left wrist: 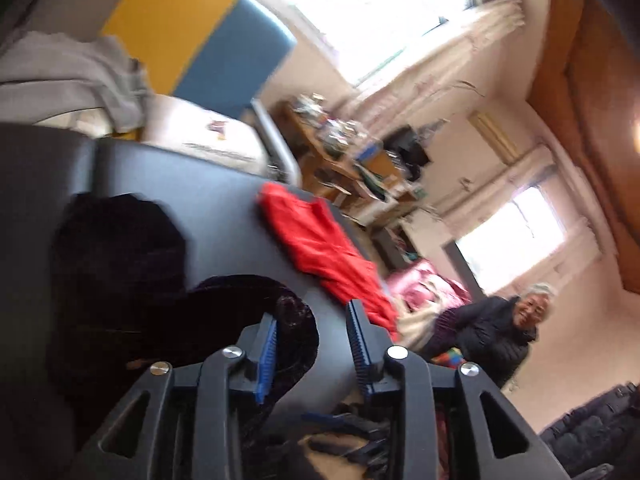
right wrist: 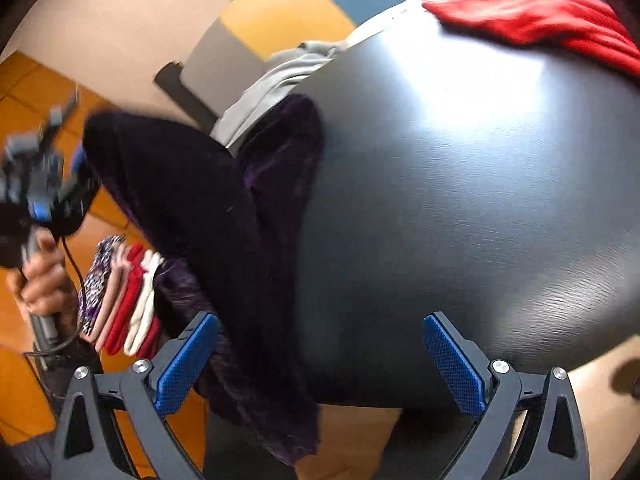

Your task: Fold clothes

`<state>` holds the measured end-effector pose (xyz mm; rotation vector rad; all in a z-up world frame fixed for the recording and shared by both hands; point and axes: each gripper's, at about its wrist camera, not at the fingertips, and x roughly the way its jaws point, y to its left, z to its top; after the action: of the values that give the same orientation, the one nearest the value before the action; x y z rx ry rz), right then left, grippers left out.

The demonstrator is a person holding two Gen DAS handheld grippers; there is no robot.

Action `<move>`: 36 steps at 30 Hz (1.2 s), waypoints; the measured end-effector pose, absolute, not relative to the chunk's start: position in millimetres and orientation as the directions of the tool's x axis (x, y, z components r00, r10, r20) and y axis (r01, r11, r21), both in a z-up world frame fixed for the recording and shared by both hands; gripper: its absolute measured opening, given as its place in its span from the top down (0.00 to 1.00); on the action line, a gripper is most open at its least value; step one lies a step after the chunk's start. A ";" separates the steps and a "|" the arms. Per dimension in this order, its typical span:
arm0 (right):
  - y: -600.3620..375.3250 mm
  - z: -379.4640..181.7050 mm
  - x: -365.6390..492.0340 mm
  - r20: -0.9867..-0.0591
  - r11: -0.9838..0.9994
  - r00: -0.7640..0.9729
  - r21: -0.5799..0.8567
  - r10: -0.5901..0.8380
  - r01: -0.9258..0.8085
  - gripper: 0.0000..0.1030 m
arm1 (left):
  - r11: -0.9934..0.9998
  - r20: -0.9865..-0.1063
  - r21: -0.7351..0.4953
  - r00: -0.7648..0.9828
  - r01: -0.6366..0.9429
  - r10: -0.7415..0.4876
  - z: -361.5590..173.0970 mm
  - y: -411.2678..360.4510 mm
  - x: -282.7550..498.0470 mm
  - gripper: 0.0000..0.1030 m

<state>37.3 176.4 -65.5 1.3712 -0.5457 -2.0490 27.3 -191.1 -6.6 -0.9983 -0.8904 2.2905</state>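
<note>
We see our left tool (left wrist: 312,332) with its jaws partly apart and nothing pressed between them, while our right tool (right wrist: 320,364) stands wide and empty over the near edge of the dark worktop (right wrist: 480,200). The dark purple garment (right wrist: 224,208) lies at the worktop's left edge, part of it hanging over, with a red garment (right wrist: 540,16) at the far right. In our judgement the overhanging cloth, unheld, could slide off.

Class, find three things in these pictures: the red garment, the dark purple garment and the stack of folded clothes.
red garment (right wrist: 552,20): right wrist view, middle of the cloth.
dark purple garment (right wrist: 192,184): right wrist view, its broad dark fold.
stack of folded clothes (right wrist: 124,300): right wrist view, a red layer's edge.
</note>
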 end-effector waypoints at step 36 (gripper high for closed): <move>149.7 -1.9 8.4 -0.590 -0.810 -0.556 0.452 -0.585 0.373 0.00 | -0.984 -0.776 -0.093 -0.609 -0.151 0.166 -88.9 -233.7 30.1 0.52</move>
<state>8.4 149.7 -1.9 1.0286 -0.3730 -2.3415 30.1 -233.7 -88.9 -1.2899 -0.0266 2.6692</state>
